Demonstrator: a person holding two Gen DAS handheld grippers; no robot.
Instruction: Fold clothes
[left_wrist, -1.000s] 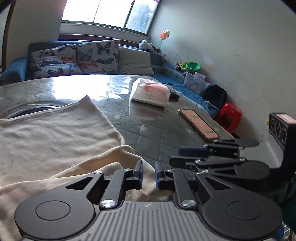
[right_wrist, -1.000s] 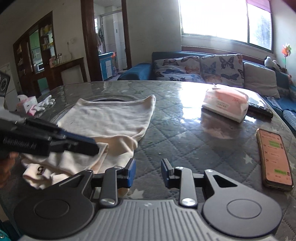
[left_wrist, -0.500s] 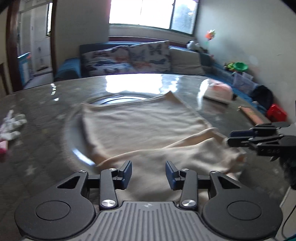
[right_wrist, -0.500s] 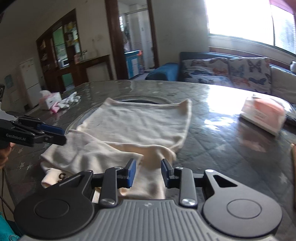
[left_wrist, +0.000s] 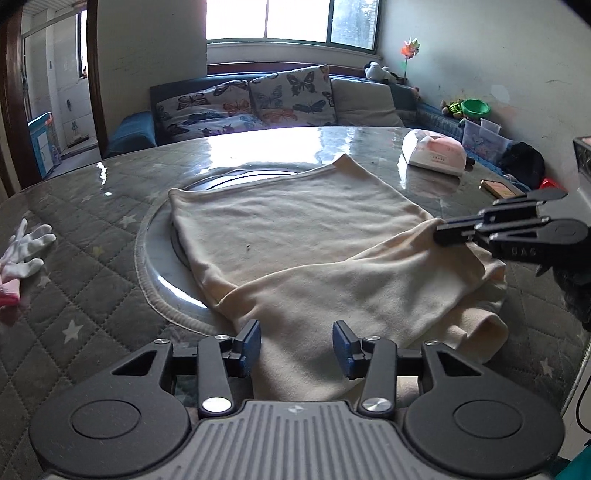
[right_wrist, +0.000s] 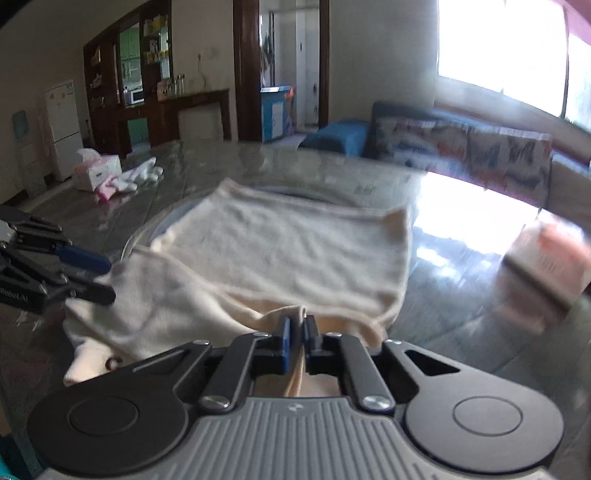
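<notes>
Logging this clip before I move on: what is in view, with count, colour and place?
garment: one, cream, half folded on table centre
table: one, grey quilted cover under glass
tissue pack: one, pink and white, far right of table
phone: one, right edge of table
gloves: white and pink, left of table
sofa: one, blue, butterfly cushions, under window
left gripper: open over near cloth edge
right gripper: shut on garment fold

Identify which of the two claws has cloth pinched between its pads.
The right claw: shut on the cream garment. The left claw stands open above it, gripping nothing.
</notes>
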